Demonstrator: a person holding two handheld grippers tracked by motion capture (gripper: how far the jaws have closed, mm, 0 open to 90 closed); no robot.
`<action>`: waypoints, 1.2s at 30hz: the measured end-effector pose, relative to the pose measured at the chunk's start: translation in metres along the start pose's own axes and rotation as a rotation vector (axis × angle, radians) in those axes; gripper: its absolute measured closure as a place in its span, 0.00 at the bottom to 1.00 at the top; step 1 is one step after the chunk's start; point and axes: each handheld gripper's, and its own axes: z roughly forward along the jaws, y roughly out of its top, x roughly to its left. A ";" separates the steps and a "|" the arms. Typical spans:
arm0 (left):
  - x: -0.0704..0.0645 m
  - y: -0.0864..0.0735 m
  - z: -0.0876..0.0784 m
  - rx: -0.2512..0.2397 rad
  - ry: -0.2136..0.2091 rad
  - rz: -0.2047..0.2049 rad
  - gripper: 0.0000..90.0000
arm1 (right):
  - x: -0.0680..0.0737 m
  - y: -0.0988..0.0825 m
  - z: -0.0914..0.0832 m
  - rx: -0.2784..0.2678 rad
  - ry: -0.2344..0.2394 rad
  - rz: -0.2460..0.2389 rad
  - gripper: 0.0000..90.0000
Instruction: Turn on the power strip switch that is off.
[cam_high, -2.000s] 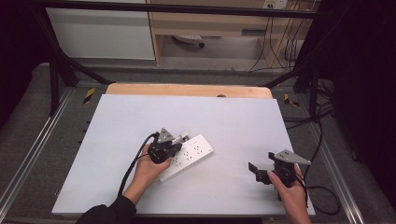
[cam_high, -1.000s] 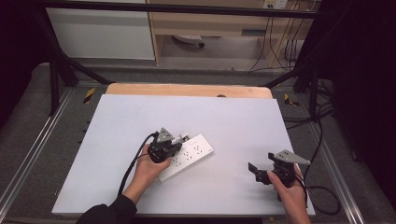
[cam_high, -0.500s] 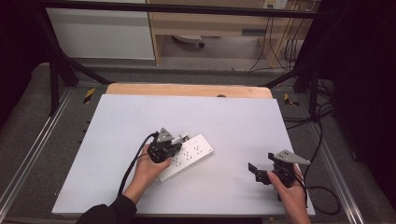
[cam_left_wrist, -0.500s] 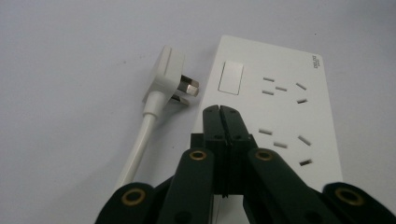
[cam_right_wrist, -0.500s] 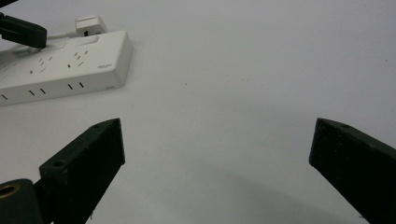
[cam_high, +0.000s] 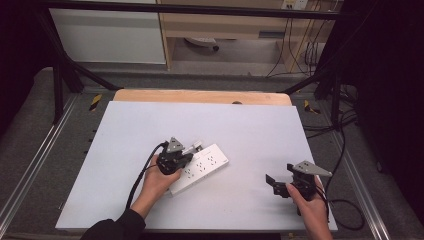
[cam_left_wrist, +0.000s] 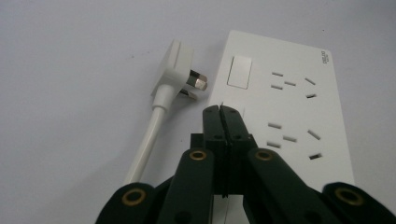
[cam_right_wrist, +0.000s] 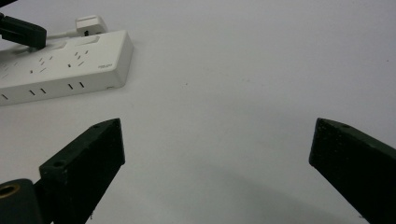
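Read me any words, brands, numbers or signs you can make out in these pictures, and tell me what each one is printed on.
Small grey print at a corner of the white power strip, left gripper view: two short lines, too small and blurred to read.
The same mark on the strip's top near its end, right gripper view: too blurred to read.
Nothing readable shows on the white plug or the white table.

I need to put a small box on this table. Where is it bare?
Bare: the whole far half of the table, the left strip beside the left gripper, and the stretch between the power strip and the right gripper. Crowded: around the strip, where its plug lies alongside.
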 end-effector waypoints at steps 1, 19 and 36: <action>-0.001 0.000 0.001 -0.004 -0.005 0.005 1.00 | 0.000 0.000 0.000 0.000 0.000 0.000 0.04; -0.010 0.000 -0.001 -0.031 -0.002 0.041 1.00 | 0.000 0.001 0.000 -0.008 0.002 -0.003 0.04; -0.007 0.001 -0.005 -0.069 -0.013 -0.002 0.93 | 0.000 0.001 -0.001 -0.009 -0.001 -0.004 0.04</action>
